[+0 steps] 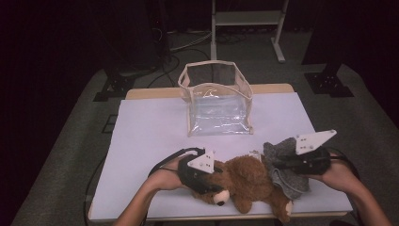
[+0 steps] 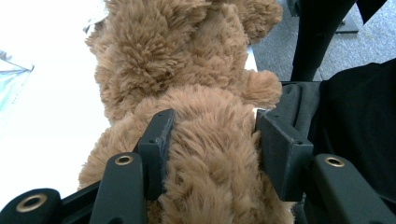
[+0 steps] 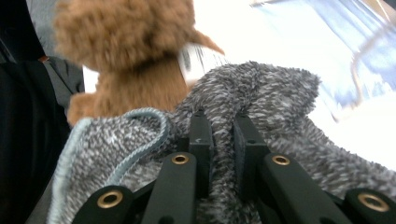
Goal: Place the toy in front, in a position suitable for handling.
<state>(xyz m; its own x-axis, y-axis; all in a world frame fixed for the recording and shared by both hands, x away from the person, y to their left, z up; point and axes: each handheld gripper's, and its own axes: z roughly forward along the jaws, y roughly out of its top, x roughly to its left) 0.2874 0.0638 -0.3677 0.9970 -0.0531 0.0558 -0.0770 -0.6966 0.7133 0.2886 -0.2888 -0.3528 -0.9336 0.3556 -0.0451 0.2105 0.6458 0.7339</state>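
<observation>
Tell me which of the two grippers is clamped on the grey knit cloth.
The right gripper: its jaws pinch the grey knit cloth. The left gripper grips the brown teddy bear instead.

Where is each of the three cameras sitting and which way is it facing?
High view: above the table's near side, looking forward and down; both forearms enter below.
Left gripper view: on the left gripper, looking along jaws clamped on the teddy bear.
Right gripper view: on the right gripper, pinching the grey knit garment.
All three share the bear.
</observation>
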